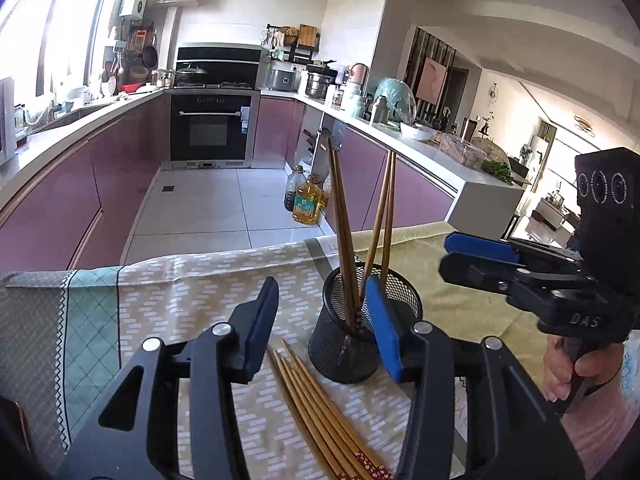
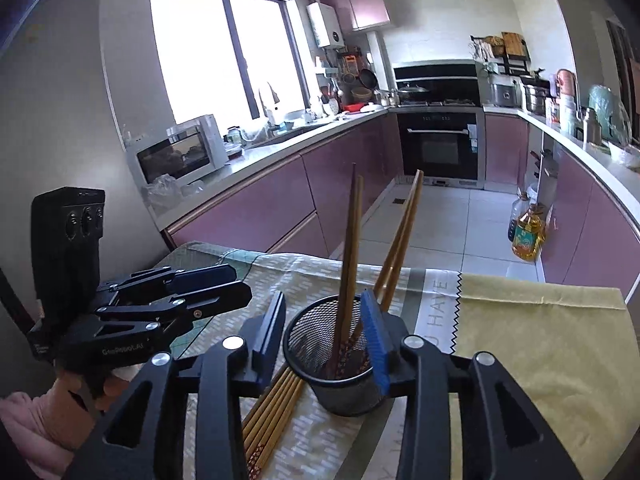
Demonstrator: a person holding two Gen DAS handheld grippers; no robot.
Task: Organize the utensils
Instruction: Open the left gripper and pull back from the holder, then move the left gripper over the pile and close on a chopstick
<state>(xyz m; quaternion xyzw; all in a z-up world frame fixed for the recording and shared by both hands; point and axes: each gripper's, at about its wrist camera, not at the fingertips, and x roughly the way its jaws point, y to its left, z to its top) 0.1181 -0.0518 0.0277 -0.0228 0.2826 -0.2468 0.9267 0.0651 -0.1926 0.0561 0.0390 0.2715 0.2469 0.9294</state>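
Observation:
A black mesh cup (image 1: 332,352) (image 2: 312,344) stands on the cloth-covered table and holds several wooden chopsticks (image 1: 344,236) (image 2: 352,240) upright, leaning apart. A bundle of loose chopsticks (image 1: 316,408) (image 2: 272,412) lies flat on the cloth beside the cup. My left gripper (image 1: 324,328) is open and empty, just above the loose bundle, its right finger in front of the cup. My right gripper (image 2: 326,328) is open and empty, its fingers on either side of the cup's rim. Each gripper also shows in the other's view, the right gripper (image 1: 476,258) and the left gripper (image 2: 224,284).
A patterned cloth (image 1: 192,292) and a yellow-green cloth (image 2: 540,344) cover the table. Beyond the far table edge lies the tiled kitchen floor with oil bottles (image 1: 306,200) (image 2: 528,232). Purple cabinets and cluttered counters run along both sides to the oven (image 1: 210,128).

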